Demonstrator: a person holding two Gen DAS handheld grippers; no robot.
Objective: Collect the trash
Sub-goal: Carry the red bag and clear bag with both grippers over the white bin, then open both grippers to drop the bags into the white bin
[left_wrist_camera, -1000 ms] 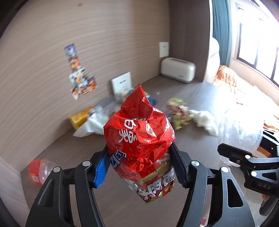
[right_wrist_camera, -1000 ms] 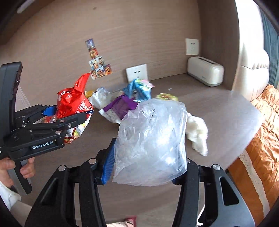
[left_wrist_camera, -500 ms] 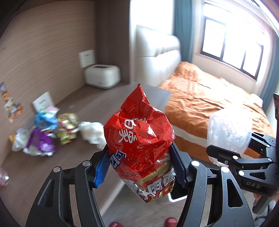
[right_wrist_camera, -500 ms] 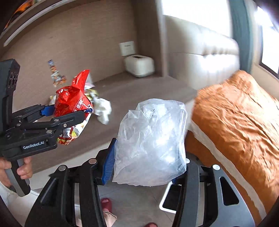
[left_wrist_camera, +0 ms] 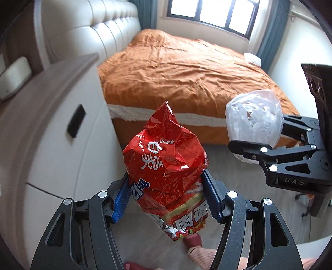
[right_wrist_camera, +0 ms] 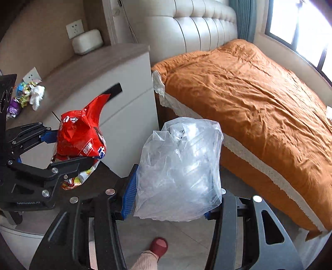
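At the far left of the right wrist view, a small heap of wrappers (right_wrist_camera: pixel 21 94) and a crumpled white tissue (right_wrist_camera: pixel 37 96) lie on the worktop (right_wrist_camera: pixel 87 68) near its wall-side edge. A white box-shaped appliance (right_wrist_camera: pixel 87 41) stands at the worktop's back corner under a wall socket (right_wrist_camera: pixel 74 28). A dark handle slot (right_wrist_camera: pixel 113 89) shows in the drawer front below the worktop's front edge.

The left tool (left_wrist_camera: pixel 166 193) has its blue pads pressed against both sides of a red snack bag (left_wrist_camera: pixel 166 157), jaws about half apart, the bag crumpled between them with its twisted top pointing up. The bag hangs in the air past the worktop's end corner, above the tiled floor (right_wrist_camera: pixel 186 234).

Just to the right, the right tool (right_wrist_camera: pixel 170 199) holds a clear plastic bag (right_wrist_camera: pixel 180 166), its jaws drawn fairly close and squeezing the bag's lower part. This bag too is off the worktop, over the floor between the cabinet and the bed (right_wrist_camera: pixel 259 99).

Below the tools, a foot in a red slipper (right_wrist_camera: pixel 158 245) stands on the floor. The bed, under an orange cover, fills the right side, with a padded headboard (right_wrist_camera: pixel 203 25) behind it and a window (left_wrist_camera: pixel 209 14) beyond.
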